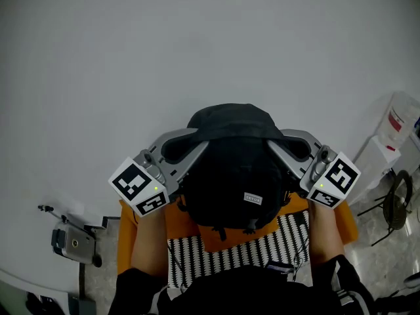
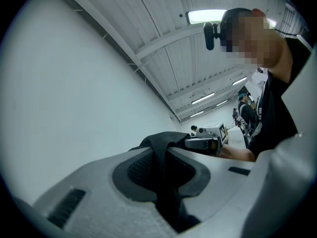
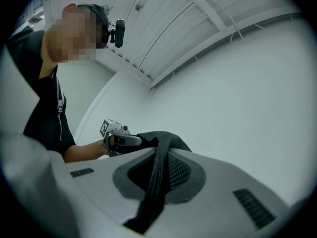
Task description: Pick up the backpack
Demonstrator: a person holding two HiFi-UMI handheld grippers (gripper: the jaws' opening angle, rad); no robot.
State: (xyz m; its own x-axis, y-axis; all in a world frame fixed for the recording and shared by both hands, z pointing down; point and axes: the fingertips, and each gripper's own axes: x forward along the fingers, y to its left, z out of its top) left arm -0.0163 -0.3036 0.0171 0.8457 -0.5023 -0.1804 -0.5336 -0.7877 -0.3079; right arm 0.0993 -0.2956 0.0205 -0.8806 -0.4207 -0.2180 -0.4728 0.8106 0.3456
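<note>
Hands hold both tools near the body: left gripper (image 1: 190,143) and right gripper (image 1: 289,143) each clamp black fabric of the backpack (image 1: 233,169), which hangs between them before the white wall (image 1: 197,38). Lifting seems done; little remains.

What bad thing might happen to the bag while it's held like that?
The left gripper and right gripper each pinch only a thin fold of the black backpack, so the fabric might slip out and it could drop. It hangs between them, so if one lets go, it would likely swing sideways.
</note>
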